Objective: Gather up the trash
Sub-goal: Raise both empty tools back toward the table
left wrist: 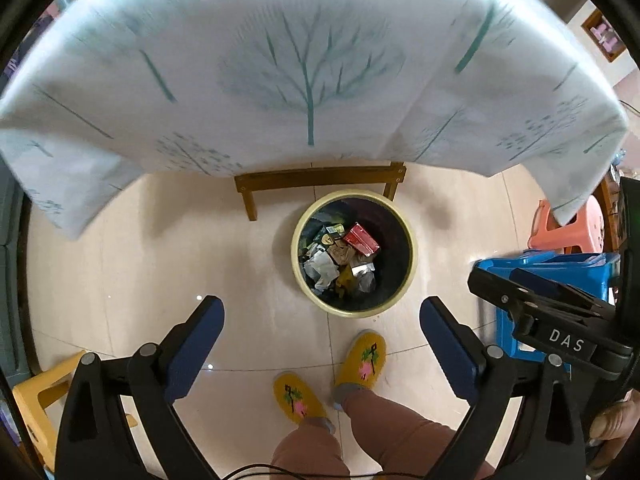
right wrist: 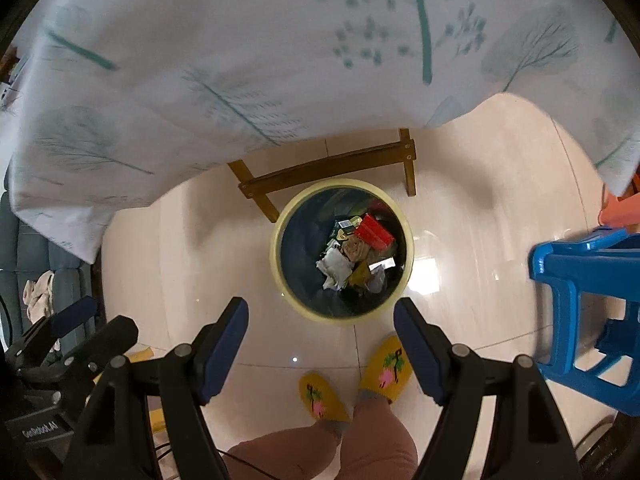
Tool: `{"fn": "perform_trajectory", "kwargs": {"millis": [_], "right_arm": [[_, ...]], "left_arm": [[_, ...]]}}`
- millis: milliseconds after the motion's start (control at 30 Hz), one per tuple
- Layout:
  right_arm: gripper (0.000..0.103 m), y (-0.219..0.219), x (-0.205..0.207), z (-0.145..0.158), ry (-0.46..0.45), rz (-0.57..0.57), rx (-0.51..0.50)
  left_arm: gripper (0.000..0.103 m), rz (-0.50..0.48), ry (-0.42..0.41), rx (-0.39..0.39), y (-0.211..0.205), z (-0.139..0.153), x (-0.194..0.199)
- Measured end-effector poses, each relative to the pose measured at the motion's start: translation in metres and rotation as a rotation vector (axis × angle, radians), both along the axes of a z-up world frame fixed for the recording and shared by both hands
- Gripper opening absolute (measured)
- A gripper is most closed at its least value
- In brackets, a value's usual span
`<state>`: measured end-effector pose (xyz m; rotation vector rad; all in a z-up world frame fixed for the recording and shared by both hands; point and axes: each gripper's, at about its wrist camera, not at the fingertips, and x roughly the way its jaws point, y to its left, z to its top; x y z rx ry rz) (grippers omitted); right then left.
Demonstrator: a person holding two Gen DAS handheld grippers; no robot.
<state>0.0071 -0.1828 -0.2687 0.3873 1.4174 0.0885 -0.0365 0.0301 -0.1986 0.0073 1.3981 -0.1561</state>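
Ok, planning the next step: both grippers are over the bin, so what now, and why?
Probably lift away toward the table to look for more trash: the left gripper and right gripper are open and empty above the bin, where wrappers already lie.

Pale tablecloth, yellow-rimmed bin, bright slippers

The tablecloth (left wrist: 312, 60) is white with teal tree and leaf prints. The trash bin (left wrist: 298, 268) has a cream-yellow rim and dark inside, holding a red box (left wrist: 361, 239) among silver and tan wrappers. The slippers (left wrist: 362, 360) are yellow with pink-and-green flowers; the stool (right wrist: 580, 320) is blue, the gripper pads (left wrist: 196, 348) navy, the floor tiles (left wrist: 120, 280) beige.
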Motion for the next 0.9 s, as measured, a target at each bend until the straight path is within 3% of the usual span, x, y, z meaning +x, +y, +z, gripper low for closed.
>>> {"fn": "perform_trajectory", "kwargs": {"millis": [167, 367, 600, 900], "right_arm": [[0.076, 0.001, -0.009, 0.047, -0.002, 0.029, -0.004], [0.076, 0.003, -0.014, 0.11, -0.038, 0.106, -0.086], [0.076, -0.001, -0.009, 0.179, -0.166, 0.18, -0.141], [0.076, -0.009, 0.01, 0.235, -0.328, 0.241, -0.179]], "left_arm": [[0.098, -0.002, -0.022, -0.007, 0.006, 0.051, -0.006], [0.098, -0.001, -0.066, -0.027, 0.013, 0.107, -0.007], [0.098, 0.019, -0.159, -0.034, 0.017, 0.159, 0.0], [0.098, 0.047, -0.268, -0.029, 0.006, 0.21, 0.022]]}}
